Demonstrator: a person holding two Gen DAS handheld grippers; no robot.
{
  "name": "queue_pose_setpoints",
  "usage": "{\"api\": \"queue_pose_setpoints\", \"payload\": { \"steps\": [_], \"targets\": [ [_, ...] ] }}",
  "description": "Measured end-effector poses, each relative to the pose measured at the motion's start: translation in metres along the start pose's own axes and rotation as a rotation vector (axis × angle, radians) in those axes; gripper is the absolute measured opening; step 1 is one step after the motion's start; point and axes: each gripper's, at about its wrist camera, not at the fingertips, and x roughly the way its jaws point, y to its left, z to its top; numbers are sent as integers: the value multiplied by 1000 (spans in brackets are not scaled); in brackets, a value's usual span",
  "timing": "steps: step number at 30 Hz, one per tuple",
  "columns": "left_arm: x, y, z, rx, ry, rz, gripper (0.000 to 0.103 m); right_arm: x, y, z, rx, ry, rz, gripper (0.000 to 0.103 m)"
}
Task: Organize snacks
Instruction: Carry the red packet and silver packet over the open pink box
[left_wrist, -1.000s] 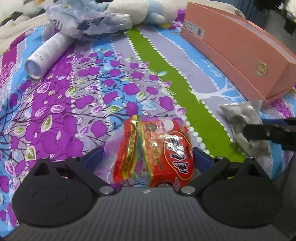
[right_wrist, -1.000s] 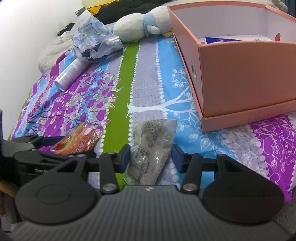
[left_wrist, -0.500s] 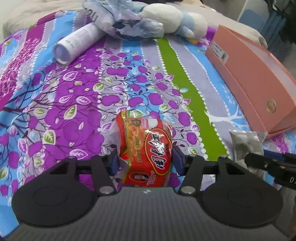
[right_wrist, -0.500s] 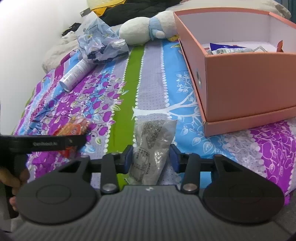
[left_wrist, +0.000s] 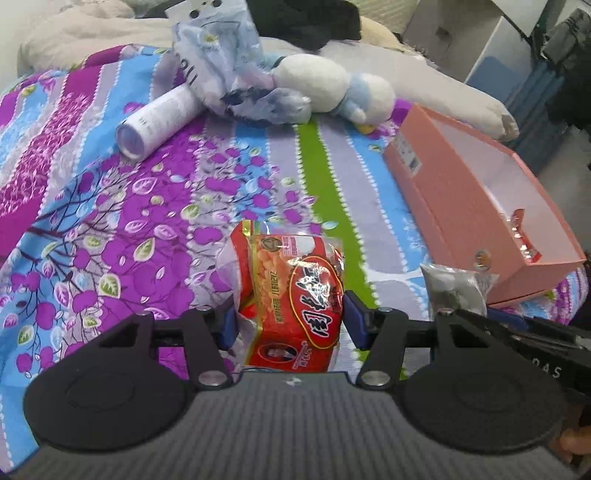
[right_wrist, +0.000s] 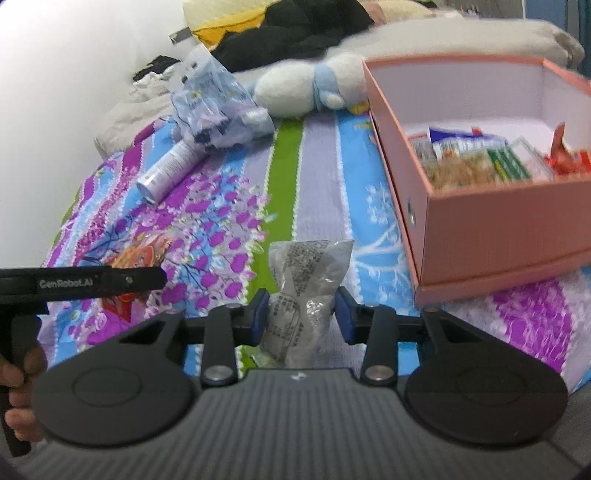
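I see the box on the bed at right (snacks inside); the tube lies far left, the plush toy behind.

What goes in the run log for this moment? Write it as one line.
left gripper: shut on red snack pack | right gripper: closing on grey snack pouch | pink box: open, snacks inside

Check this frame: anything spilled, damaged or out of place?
Nothing spilled or torn. The red snack pack and grey packet sit intact in the grippers; the pink box stands upright. The white tube lies on its side, unrelated clutter.
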Motion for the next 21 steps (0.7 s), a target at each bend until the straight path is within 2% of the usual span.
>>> {"api": "queue_pose_setpoints", "payload": {
  "steps": [6, 14, 21],
  "targets": [
    [-23, -15, 16, -38, -40, -46, 61, -23, 0, 20, 11, -46, -5, 41],
    [-50, -50, 51, -5, -94, -88, 62, -59, -3, 55, 11, -130, -18, 41],
    [-79, -90, 92, 23, -181, -135, 62, -92, -12, 91, -2, -212, -33, 41]
  ]
}}
